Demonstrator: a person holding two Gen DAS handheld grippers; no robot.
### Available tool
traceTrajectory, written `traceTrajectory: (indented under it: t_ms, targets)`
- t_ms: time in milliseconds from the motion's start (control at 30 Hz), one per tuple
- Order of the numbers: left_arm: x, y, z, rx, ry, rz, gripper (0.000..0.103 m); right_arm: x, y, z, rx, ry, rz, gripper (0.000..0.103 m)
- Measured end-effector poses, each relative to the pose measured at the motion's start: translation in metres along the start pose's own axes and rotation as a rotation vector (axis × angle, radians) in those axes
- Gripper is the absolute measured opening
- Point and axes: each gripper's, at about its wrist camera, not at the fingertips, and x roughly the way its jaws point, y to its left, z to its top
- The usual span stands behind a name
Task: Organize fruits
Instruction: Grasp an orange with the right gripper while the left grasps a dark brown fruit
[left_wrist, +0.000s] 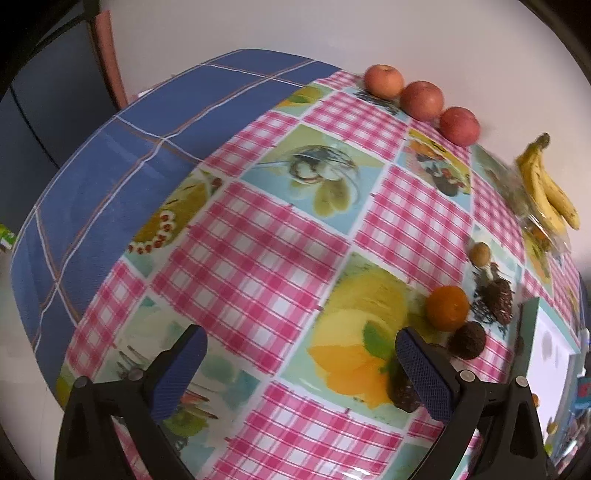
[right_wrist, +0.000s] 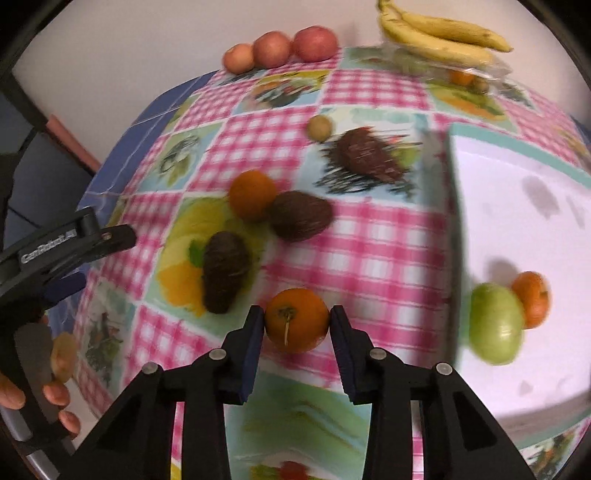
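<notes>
In the right wrist view my right gripper (right_wrist: 297, 314) is shut on an orange (right_wrist: 295, 330) with its stalk facing me, both blue pads against its sides, just above the pink checked tablecloth (right_wrist: 388, 251). To its right stands a white tray (right_wrist: 517, 177) with a teal rim, holding a green apple (right_wrist: 496, 325) and another orange (right_wrist: 532, 299). My left gripper (left_wrist: 300, 334) hangs open over the cloth with nothing between its fingers. A dark brown fruit (left_wrist: 404, 397) lies just beside its right finger.
Loose on the cloth lie an orange (right_wrist: 252, 199), dark brown fruits (right_wrist: 300, 215) and a small tan fruit (right_wrist: 320, 127). Three apples (right_wrist: 280, 48) and bananas (right_wrist: 439, 37) line the far edge by the wall. A hand (right_wrist: 55, 398) holds the left gripper at the table's left edge.
</notes>
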Motion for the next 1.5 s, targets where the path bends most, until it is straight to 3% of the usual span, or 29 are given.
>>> traceTrajectory:
  t_ms: [133, 267, 433, 800, 900, 1067, 1233, 1500]
  targets:
    - [-0.001, -0.014, -0.005, 0.033, 0.011, -0.050, 0.101, -0.013, -0.016, 0.004, 0.033, -0.025, -0.019, 0.038]
    - [-0.001, -0.030, -0.010, 0.077, 0.026, -0.094, 0.087, -0.025, -0.026, 0.006, 0.045, -0.051, -0.034, 0.038]
    - [0.002, -0.051, -0.019, 0.131, 0.053, -0.137, 0.078, -0.040, -0.037, 0.004, 0.052, -0.076, -0.046, 0.038]
    - [0.013, -0.069, -0.030, 0.190, 0.084, -0.147, 0.066, -0.054, -0.058, 0.002, 0.097, -0.095, -0.063, 0.038]
    - [0.017, -0.071, -0.033, 0.190, 0.094, -0.153, 0.059, -0.054, -0.059, 0.002, 0.102, -0.094, -0.056, 0.038]
    - [0.019, -0.073, -0.036, 0.188, 0.113, -0.184, 0.037, -0.055, -0.059, 0.002, 0.090, -0.093, -0.062, 0.038]
    - [0.016, -0.073, -0.035, 0.181, 0.109, -0.203, 0.037, -0.055, -0.058, 0.001, 0.091, -0.092, -0.060, 0.038]
    - [-0.006, -0.074, -0.026, 0.152, 0.036, -0.229, 0.037, -0.057, -0.059, 0.001, 0.095, -0.096, -0.057, 0.038]
